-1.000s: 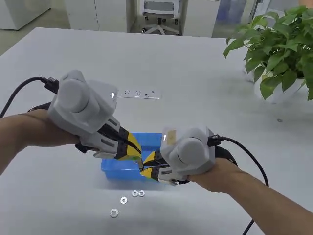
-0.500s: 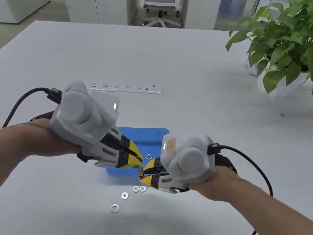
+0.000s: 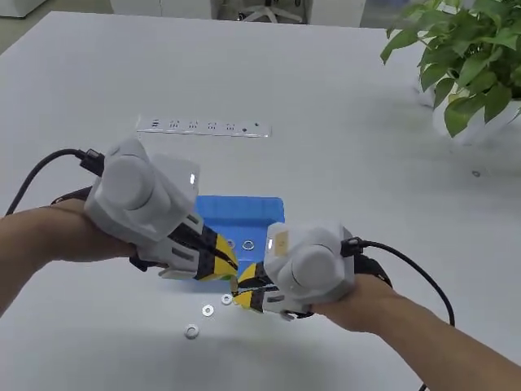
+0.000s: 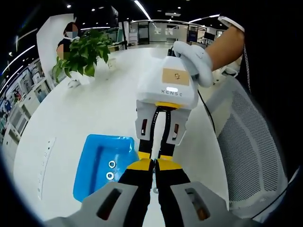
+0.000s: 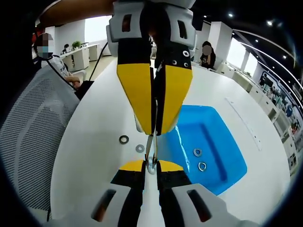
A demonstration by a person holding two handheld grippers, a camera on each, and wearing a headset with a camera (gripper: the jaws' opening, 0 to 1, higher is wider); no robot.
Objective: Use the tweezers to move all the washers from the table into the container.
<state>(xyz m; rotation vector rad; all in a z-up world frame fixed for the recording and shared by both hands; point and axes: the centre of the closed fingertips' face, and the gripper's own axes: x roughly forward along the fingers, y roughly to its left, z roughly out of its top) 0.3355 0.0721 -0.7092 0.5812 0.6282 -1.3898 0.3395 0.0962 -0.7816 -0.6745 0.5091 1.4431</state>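
right now the step is steadying the tweezers [image 5: 152,146] between my two tools, near the loose washers [image 3: 208,310]. i judge it goes best with a gentle, even squeeze and the thin tips kept in line, so they neither twist nor spring. my left hand-held gripper [image 3: 226,262] is pinched narrow on the tweezers' body; my right hand-held gripper [image 3: 242,299] is closed narrow on their lower end. i cannot tell whether the tips carry a washer. three washers lie on the tabletop [image 3: 342,147] just beside the blue container [image 3: 244,210], which holds two more.
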